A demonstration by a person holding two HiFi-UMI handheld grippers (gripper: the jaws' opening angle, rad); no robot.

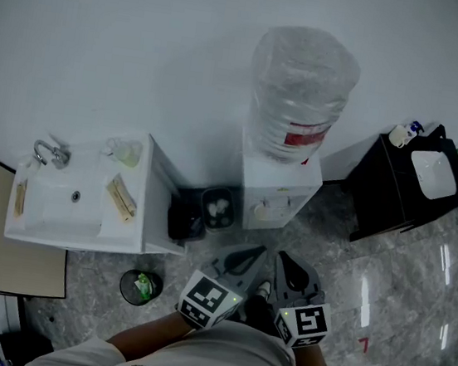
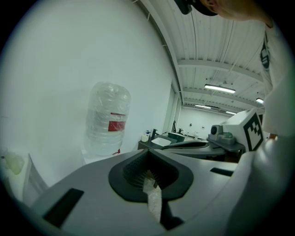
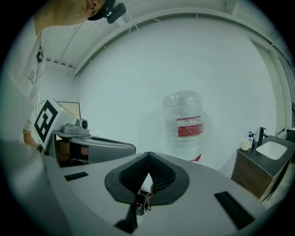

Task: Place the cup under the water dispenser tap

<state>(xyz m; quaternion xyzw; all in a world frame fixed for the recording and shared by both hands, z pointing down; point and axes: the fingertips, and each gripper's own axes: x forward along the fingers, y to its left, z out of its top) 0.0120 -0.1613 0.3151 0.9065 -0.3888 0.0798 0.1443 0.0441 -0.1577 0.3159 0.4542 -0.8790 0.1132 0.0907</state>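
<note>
The water dispenser (image 1: 276,194) stands against the white wall with a big clear bottle (image 1: 300,91) on top; the bottle also shows in the left gripper view (image 2: 107,120) and the right gripper view (image 3: 185,122). A pale round thing, maybe a cup (image 1: 260,211), sits in the dispenser's tap recess; I cannot tell for sure. A translucent cup-like thing (image 1: 124,152) rests on the sink counter. My left gripper (image 1: 258,252) (image 2: 148,153) and right gripper (image 1: 281,258) (image 3: 148,155) hover side by side in front of the dispenser, both shut and holding nothing.
A white sink unit (image 1: 76,200) with a tap (image 1: 50,153) stands to the left. A black bin (image 1: 219,208) sits beside the dispenser, and a round bin (image 1: 140,286) with green contents is on the marble floor. A dark cabinet with a basin (image 1: 417,182) stands at the right.
</note>
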